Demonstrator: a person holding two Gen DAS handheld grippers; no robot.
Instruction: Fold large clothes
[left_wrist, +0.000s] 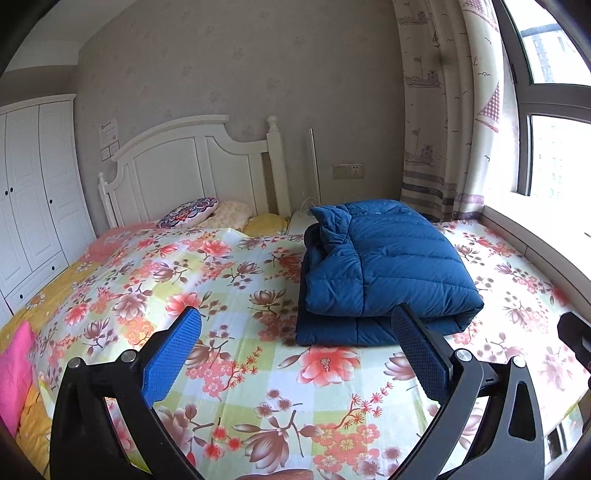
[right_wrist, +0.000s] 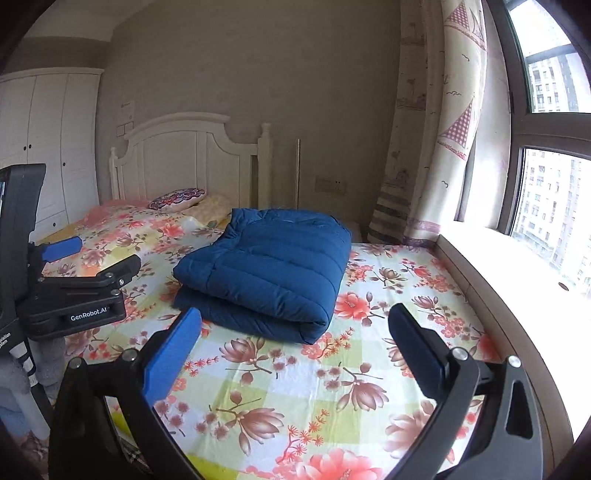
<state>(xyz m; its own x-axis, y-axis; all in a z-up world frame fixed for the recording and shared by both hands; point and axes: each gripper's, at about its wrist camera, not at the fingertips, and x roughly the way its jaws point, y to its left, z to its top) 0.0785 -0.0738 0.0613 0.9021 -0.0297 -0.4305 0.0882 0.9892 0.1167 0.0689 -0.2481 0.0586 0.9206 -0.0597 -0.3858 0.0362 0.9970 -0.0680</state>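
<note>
A folded blue down jacket (left_wrist: 384, 273) rests on the floral bedsheet (left_wrist: 221, 280), both tongs spread wide and empty. The left gripper (left_wrist: 295, 354) has the jacket at one o'clock, the right gripper (right_wrist: 295, 350) at eleven, neither touching. The fold looks finished; backing off level, without brushing the bundle, should keep it tidy.

Two wrist-mounted fisheye cameras look slightly downward across a floral bedspread (left_wrist: 229, 288) toward the white headboard (left_wrist: 192, 166). The left view sits close to the folded blue jacket (left_wrist: 384, 269); both share the jacket, the curtain (right_wrist: 436, 147) and the window (right_wrist: 546, 166).
</note>
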